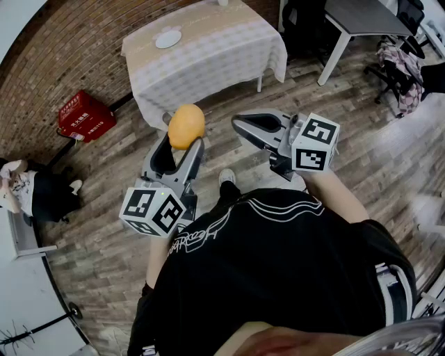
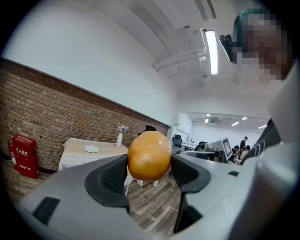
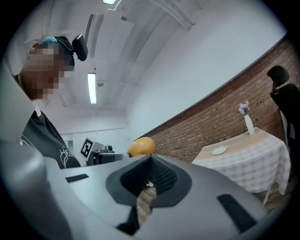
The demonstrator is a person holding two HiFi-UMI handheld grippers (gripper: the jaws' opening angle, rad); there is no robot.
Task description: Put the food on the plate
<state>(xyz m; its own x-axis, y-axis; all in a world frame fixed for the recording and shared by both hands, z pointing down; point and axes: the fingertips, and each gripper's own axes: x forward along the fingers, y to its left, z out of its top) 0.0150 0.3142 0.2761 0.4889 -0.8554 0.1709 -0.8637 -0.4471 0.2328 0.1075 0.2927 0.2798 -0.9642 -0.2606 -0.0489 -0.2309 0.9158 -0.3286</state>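
Okay, head view: the vase (image 1: 222,2) is chopped by the top edge, I only get its base on the counter (image 1: 208,55). Print on the red box (image 1: 86,117) is too small for me to read. Right gripper view: the food (image 3: 141,146) sits half hidden behind my right hand-held gripper (image 3: 151,161). Left gripper view: the people (image 2: 243,143) far back are specks, can't tell anything more

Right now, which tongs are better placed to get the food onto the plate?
Left. The left tongs grip the orange food, with the plate on the table ahead. The right tongs are shut and empty.
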